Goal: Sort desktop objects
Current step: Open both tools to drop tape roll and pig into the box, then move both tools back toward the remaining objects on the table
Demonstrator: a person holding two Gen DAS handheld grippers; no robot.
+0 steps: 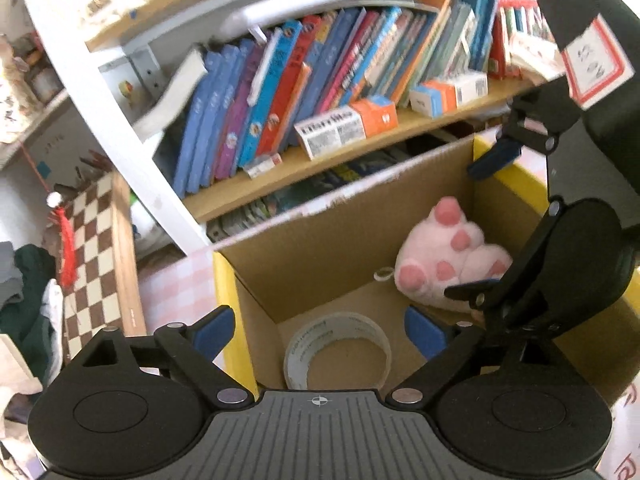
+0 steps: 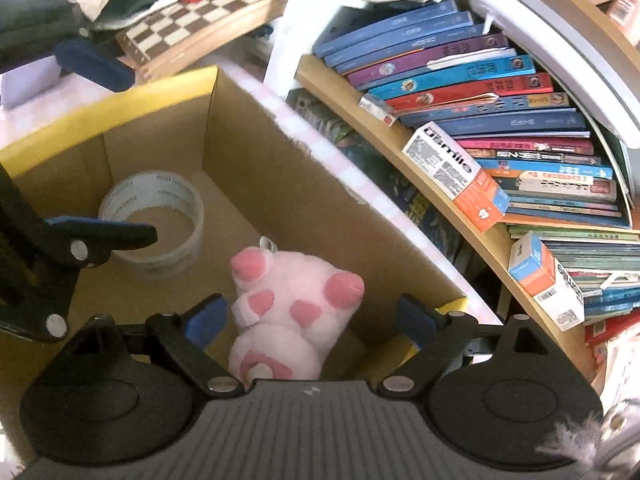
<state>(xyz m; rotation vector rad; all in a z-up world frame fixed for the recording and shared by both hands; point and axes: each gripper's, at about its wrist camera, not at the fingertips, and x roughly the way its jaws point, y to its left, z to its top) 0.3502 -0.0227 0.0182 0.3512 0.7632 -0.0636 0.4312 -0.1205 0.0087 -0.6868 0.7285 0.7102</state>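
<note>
The roll of clear tape (image 1: 337,350) lies flat on the floor of the cardboard box (image 1: 320,248), near the corner by the yellow-edged wall, and the pink plush paw (image 1: 450,258) sits just beside it, leaning toward the far side wall; both rest loose inside the box, which looks like the bin the desktop things are being sorted into. The left gripper (image 1: 320,330) hangs above the tape with its blue pads spread wide and nothing pressed between them, and the right gripper (image 2: 310,318) stands equally wide over the plush, its pads clear of the fur on either side, so neither tool grips anything. That wide stance fits a drop into the box rather than a pickup, though this is a judgement. The left wrist view shows the tape ring head-on and the right tool reaching in from the right, with the plush partly hidden behind it. The right wrist view gives the plush whole, including a small ring on its top, the tape well apart from the far corner, and a finger of the left tool crossing in front of the roll. Behind the box stands a bookshelf (image 2: 472,92) of tilted books, and a chessboard (image 2: 200,16) lies beyond the yellow rim.
</note>
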